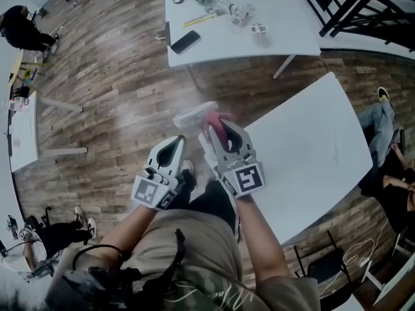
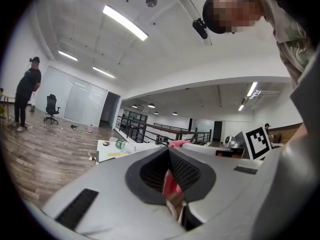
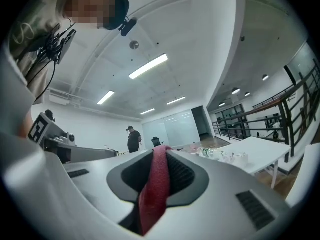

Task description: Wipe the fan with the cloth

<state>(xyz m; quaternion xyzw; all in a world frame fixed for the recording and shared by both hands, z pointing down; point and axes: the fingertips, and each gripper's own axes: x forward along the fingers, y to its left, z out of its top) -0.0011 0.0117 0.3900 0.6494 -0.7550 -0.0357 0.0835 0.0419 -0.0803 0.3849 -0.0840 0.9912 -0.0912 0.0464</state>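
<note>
Red, nubbly cloth (image 3: 154,191) sits pinched in right tongs (image 3: 162,150); left tongs (image 2: 168,149) pressed together.

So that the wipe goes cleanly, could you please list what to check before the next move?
1. Grip of the right gripper on the dark red fabric cloth: ok.
2. Jaws of the left gripper shut: ok.
3. Hold of the left gripper on the small round white plastic fan: cannot tell.
4. Contact of cloth with fan: cannot tell.
5. Fan in sight in the head view: ok.
</note>
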